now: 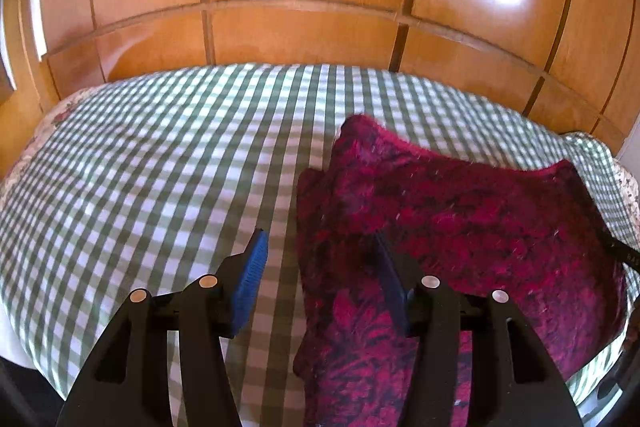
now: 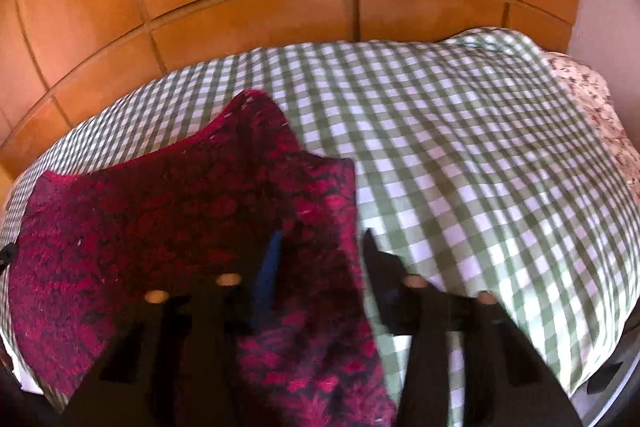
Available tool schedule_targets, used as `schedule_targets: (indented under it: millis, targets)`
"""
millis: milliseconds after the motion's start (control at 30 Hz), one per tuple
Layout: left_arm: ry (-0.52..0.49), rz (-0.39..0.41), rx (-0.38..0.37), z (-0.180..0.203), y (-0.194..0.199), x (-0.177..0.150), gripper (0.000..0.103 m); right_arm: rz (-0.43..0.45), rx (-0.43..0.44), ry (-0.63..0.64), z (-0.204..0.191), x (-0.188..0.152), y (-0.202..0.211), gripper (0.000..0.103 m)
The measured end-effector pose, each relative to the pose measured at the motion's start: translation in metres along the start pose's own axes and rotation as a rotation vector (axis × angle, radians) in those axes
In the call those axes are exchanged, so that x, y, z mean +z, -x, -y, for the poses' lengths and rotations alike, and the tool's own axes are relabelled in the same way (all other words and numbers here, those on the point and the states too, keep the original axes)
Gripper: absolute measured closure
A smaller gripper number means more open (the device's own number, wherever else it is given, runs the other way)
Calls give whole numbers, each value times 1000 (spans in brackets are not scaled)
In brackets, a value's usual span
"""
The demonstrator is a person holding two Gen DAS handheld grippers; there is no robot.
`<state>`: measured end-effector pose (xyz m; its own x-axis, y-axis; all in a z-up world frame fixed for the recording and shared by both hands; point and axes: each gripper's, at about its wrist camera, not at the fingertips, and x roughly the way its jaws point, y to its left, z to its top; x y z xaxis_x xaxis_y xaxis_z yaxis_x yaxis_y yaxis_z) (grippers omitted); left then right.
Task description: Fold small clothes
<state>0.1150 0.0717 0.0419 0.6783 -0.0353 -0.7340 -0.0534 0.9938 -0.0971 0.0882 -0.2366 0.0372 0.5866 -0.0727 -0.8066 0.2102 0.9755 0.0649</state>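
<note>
Left gripper sat nearest in the left wrist view, jaws spread wide, holding nothing. Its blue-padded left finger hung over bare checkered cloth; the right finger was over the left edge of the red garment. Whether either finger touched the fabric could not be told.

Right gripper, blurred in the right wrist view, was also spread apart, gripping nothing. Its left finger was over the garment, its right finger just beside the garment's right edge, over the cloth.

The garment was a dark red and black patterned knit, lying mostly flat on the green-and-white checkered cloth, between the two grippers. A narrower strip ran down toward the cameras; the wider part spread away with a curved far edge. A floral fabric showed under the checkered cloth at its edge. Glossy wooden panels stood behind.
</note>
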Motion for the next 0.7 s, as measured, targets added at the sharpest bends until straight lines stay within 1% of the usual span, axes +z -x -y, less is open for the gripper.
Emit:
schedule_targets:
  millis: [33,67,133,200,233,333,433,467,500,533,600,633,667,700]
  targets:
    - [2,-21,8,-1,-7,-3,50,2,-10,3,-1,1,-1,84]
    - [13,-42,5,-4,-15,-5,50,1,-14,-3,-2,2,-3,85]
    - [40,-75,5,-8,-29,-7,42,-10,-12,-25,1,5,-10,86]
    - [84,-100,-13,-16,-38,-5,41,-28,0,-62,8,6,-19,86]
    - [85,-103,-10,-16,-39,-3,40,-36,11,-76,10,6,-21,86]
    - [35,-83,40,-11,-43,1,36,-41,29,-85,14,4,-27,84]
    - [74,-101,36,-15,-47,5,33,-55,77,-138,23,3,-27,83]
    - [93,-95,32,-17,-43,7,33,-57,86,-156,26,4,-26,80]
    - [115,-75,31,-20,-35,7,32,-54,101,-184,31,3,-21,69]
    - [121,-53,37,-22,-28,7,32,-49,114,-196,35,2,-18,62]
    - [113,-4,47,-22,-8,6,32,-37,157,-227,43,-3,-5,55]
    - [110,18,43,-22,0,6,32,-35,175,-238,47,-5,0,48]
    - [107,40,32,-21,9,4,32,-32,195,-254,53,-11,6,43]
    - [97,64,12,-20,20,1,32,-29,211,-266,57,-15,12,37]
